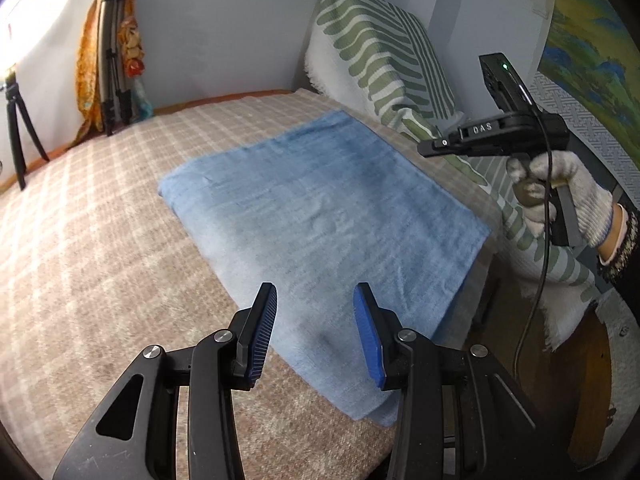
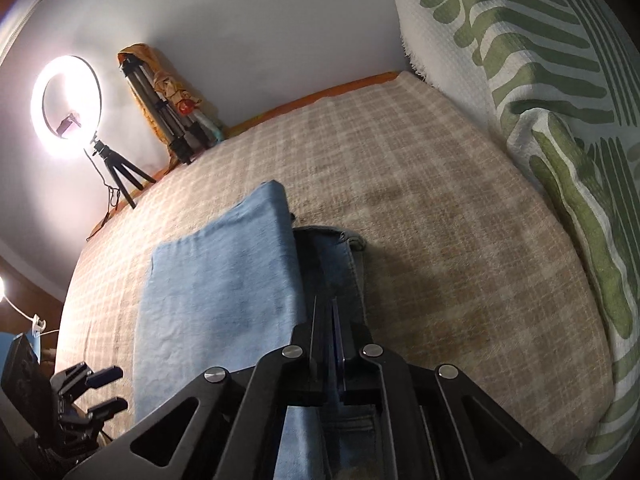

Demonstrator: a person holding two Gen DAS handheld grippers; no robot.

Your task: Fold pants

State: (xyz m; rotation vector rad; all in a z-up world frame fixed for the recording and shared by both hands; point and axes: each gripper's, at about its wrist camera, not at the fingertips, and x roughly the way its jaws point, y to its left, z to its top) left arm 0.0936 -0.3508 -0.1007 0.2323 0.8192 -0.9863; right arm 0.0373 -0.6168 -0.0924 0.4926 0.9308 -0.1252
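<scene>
The light blue denim pants (image 1: 320,216) lie folded into a flat rectangle on the plaid bedspread (image 1: 100,240). My left gripper (image 1: 315,336) is open and empty, held above the pants' near edge. My right gripper (image 1: 436,146), seen in the left wrist view in a gloved hand, hovers above the pants' right side. In the right wrist view the right gripper (image 2: 326,320) has its fingers pressed together over the pants (image 2: 216,300), near a waistband edge (image 2: 344,264); whether cloth is pinched is hidden.
A green-and-white patterned blanket (image 1: 384,52) drapes over the headboard side on the right. Tripods (image 1: 114,68) and a lit ring light (image 2: 66,106) stand against the far wall. The bed's right edge (image 1: 488,280) drops to the floor.
</scene>
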